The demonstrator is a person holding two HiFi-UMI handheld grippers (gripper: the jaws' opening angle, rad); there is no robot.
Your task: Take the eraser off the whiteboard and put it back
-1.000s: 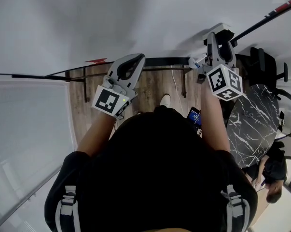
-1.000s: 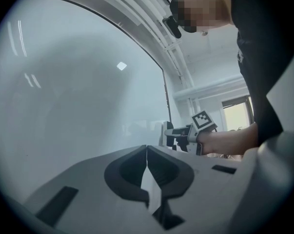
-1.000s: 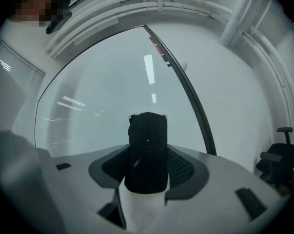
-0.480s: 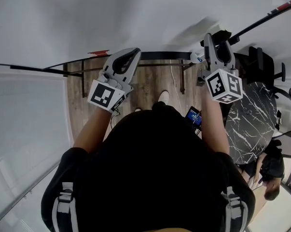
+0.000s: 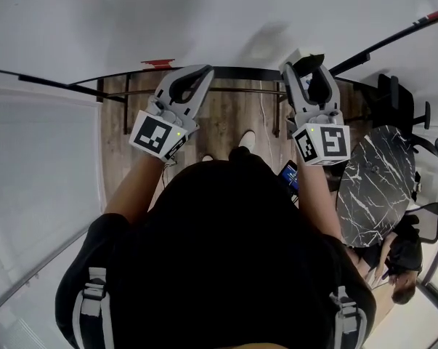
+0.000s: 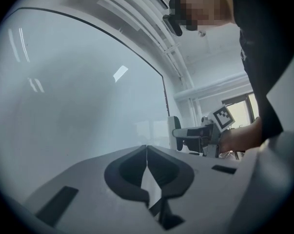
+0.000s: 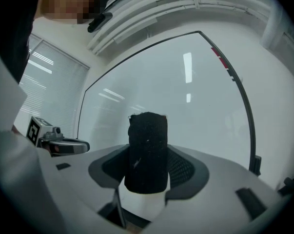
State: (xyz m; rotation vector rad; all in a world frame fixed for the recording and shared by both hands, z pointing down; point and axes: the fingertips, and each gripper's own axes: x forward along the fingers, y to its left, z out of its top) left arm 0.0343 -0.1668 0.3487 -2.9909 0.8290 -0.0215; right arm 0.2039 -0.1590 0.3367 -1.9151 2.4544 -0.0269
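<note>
My right gripper (image 5: 306, 64) is shut on the eraser (image 5: 314, 80), a block with a white body and black felt. In the right gripper view the eraser (image 7: 147, 150) stands upright between the jaws, felt side toward the whiteboard (image 7: 161, 91), which fills the view ahead. Whether the felt touches the board I cannot tell. My left gripper (image 5: 203, 73) is held level beside it, shut with nothing in it; its fingertips (image 6: 146, 150) meet in front of the whiteboard (image 6: 78, 91). Each gripper shows in the other's view: the right gripper (image 6: 195, 133), the left gripper (image 7: 59, 145).
The whiteboard (image 5: 168, 20) stands on a black-framed stand (image 5: 233, 73) over a wood floor (image 5: 226, 122). A dark marble-pattern table (image 5: 375, 187) and a black office chair (image 5: 400, 100) are to the right. Another person (image 5: 396, 267) sits at the lower right.
Both grippers have shifted left along the board, the right one farther. The right gripper has also rolled, with the eraser still in its jaws.
</note>
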